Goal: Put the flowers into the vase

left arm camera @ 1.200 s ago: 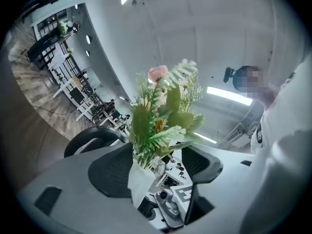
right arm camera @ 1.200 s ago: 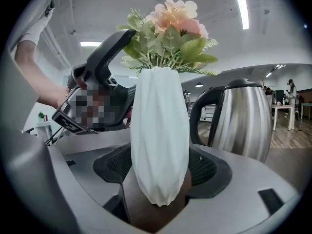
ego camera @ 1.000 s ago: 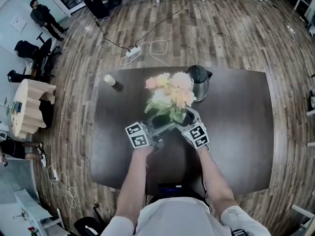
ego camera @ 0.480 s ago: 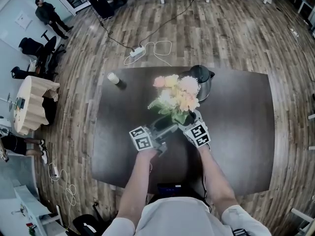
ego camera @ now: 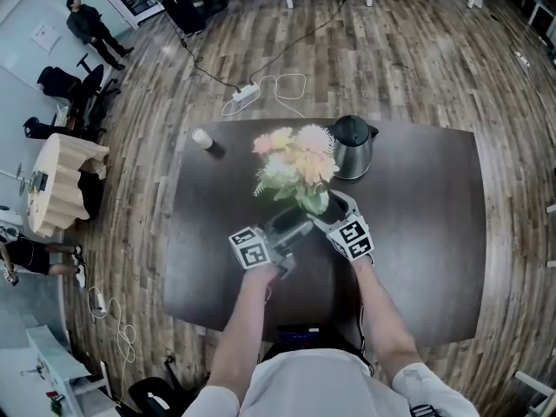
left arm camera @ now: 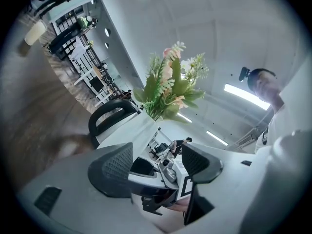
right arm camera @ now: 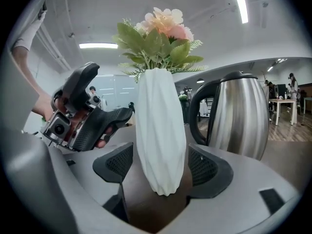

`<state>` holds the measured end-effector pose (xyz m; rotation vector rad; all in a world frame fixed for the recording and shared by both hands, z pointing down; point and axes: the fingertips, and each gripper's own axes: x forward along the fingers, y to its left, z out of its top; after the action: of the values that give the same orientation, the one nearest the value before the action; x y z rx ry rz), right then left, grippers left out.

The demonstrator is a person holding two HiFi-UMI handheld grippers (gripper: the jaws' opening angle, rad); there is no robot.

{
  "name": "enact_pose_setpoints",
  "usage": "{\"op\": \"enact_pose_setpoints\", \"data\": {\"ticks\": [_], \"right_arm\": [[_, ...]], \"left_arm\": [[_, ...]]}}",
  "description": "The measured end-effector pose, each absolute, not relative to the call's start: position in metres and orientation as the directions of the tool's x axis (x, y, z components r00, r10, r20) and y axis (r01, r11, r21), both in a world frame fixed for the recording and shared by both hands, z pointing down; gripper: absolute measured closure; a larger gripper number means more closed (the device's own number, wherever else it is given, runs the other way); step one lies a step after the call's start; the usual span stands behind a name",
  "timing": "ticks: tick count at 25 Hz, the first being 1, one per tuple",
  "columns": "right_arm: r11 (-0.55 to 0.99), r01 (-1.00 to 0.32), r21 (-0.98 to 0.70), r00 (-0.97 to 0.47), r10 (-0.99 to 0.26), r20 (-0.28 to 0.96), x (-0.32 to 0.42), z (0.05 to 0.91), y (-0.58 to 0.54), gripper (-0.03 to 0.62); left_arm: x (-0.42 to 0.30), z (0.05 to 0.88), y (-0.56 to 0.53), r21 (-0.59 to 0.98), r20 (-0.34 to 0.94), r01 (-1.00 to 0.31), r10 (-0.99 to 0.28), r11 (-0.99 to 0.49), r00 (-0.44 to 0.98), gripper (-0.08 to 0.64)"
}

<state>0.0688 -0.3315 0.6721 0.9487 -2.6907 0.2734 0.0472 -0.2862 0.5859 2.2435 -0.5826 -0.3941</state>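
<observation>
Two hand-held tongs and one filled vase, shown in three views.

Head view: the white vase [ego camera: 314, 201] stands upright on the dark desk [ego camera: 417, 233], just in front of the steel kettle [ego camera: 352, 142]. The flowers [ego camera: 294, 155] sit in its mouth, with the blooms spread above the rim. The left tongs [ego camera: 298, 220] point at the vase from its near left, and the right tongs [ego camera: 327, 208] reach it from the near right. A small pale cylinder [ego camera: 201, 137] stands well apart, toward the far left corner.

Left gripper view: the tongs are parted and hold nothing. Between the pads [left arm camera: 114, 167] only the right tongs show, with the flowers beyond and above.

Right gripper view: the ribbed vase stands between the parted pads [right arm camera: 207, 167], its narrow foot on the desk. A sliver of gap shows at the left pad, so these tongs appear to bracket the vase rather than clamp it.

Handling, as a judgement: the flowers look light and springy. They are best taken by the bunched stems just above the rim, never by the blooms. The vase looks hard and possibly breakable. It is tall on a small foot and crowned by the flowers, so it should tip easily. A gentle hold on the broad middle of the body suits it.
</observation>
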Motion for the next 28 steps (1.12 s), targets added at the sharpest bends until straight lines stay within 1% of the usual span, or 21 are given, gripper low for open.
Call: {"op": "enact_pose_setpoints", "data": {"ticks": [3, 5, 6, 8, 11, 15, 20, 24, 28], "right_arm": [[0.778, -0.622, -0.089, -0.758, -0.57, 0.317, 0.069, 0.669, -0.329, 0.239], [0.79, -0.609, -0.064, -0.766, -0.566, 0.303, 0.067, 0.659, -0.329, 0.238], [0.795, -0.604, -0.046, -0.768, -0.566, 0.298, 0.064, 0.653, -0.331, 0.239], [0.801, -0.599, -0.012, -0.764, -0.566, 0.309, 0.059, 0.646, -0.338, 0.238], [0.8, -0.599, 0.017, -0.743, -0.564, 0.359, 0.06, 0.645, -0.345, 0.241], [0.787, -0.616, 0.036, -0.734, -0.59, 0.337, 0.069, 0.644, -0.337, 0.242], [0.797, -0.6, 0.065, -0.741, -0.585, 0.329, 0.062, 0.646, -0.333, 0.242], [0.801, -0.599, 0.015, -0.748, -0.566, 0.346, 0.062, 0.651, -0.336, 0.242], [0.802, -0.597, 0.003, -0.747, -0.558, 0.362, 0.06, 0.654, -0.337, 0.242]], "left_arm": [[0.033, 0.592, -0.297, 0.718, -0.057, -0.366, -0.574, -0.592, 0.817, 0.264], [0.018, 0.592, -0.314, 0.694, -0.056, -0.414, -0.618, -0.589, 0.784, 0.264], [0.015, 0.589, -0.323, 0.685, -0.069, -0.414, -0.62, -0.599, 0.782, 0.264], [0.026, 0.581, -0.335, 0.666, -0.089, -0.375, -0.567, -0.645, 0.819, 0.264], [0.054, 0.575, -0.337, 0.617, -0.043, -0.358, -0.485, -0.701, 0.873, 0.264], [0.066, 0.569, -0.319, 0.583, -0.035, -0.332, -0.432, -0.741, 0.901, 0.264], [0.056, 0.576, -0.314, 0.605, -0.059, -0.337, -0.463, -0.722, 0.885, 0.264], [0.054, 0.579, -0.317, 0.609, -0.048, -0.357, -0.482, -0.708, 0.875, 0.263], [0.053, 0.577, -0.319, 0.62, -0.054, -0.353, -0.487, -0.7, 0.872, 0.264]]}}
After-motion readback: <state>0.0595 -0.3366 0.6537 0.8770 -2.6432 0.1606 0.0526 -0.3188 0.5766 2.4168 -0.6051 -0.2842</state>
